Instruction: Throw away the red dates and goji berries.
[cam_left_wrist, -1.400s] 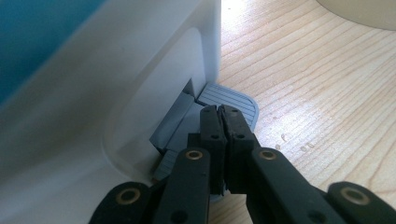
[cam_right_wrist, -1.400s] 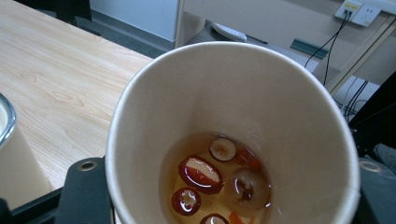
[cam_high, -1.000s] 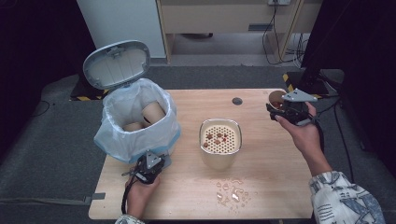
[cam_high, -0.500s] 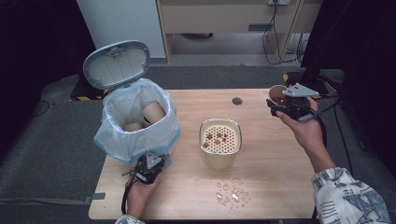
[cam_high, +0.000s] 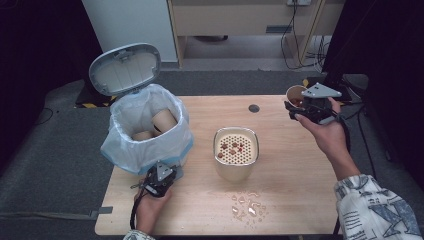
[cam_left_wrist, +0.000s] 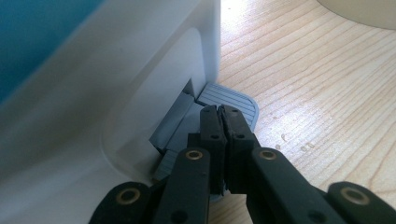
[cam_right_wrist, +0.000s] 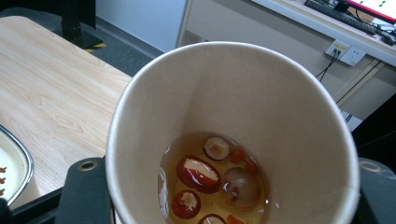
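Paper cup (cam_right_wrist: 233, 135) in the right gripper (cam_high: 311, 107) sits above the far right corner of the wooden table (cam_high: 295, 200), the two black jaws pressed against its sides. The right gripper view looks straight down into the cup: pale tea covers the bottom, with red dates (cam_right_wrist: 198, 173) and other fruit pieces lying in it. A hand (cam_high: 327, 134) with a patterned sleeve carries this gripper.

Near the middle of the table stands a cream pot with a strainer top (cam_high: 236, 152), and a few reddish bits lie on the strainer holes. Just in front of it, toward the person, small drops of liquid (cam_high: 246, 206) are scattered on the wood.

At the left of the table stands a white pedal bin (cam_high: 147, 132) lined with a pale blue bag, its lid (cam_high: 125, 67) raised. Other paper cups (cam_high: 162, 120) lie inside it.

The left gripper (cam_high: 159, 181) is at the near foot of the bin. In the left gripper view its jaws are shut tight with nothing between them, and their tips rest on the grey ribbed pedal (cam_left_wrist: 229, 100) that sticks out from the bin's base onto the wood.
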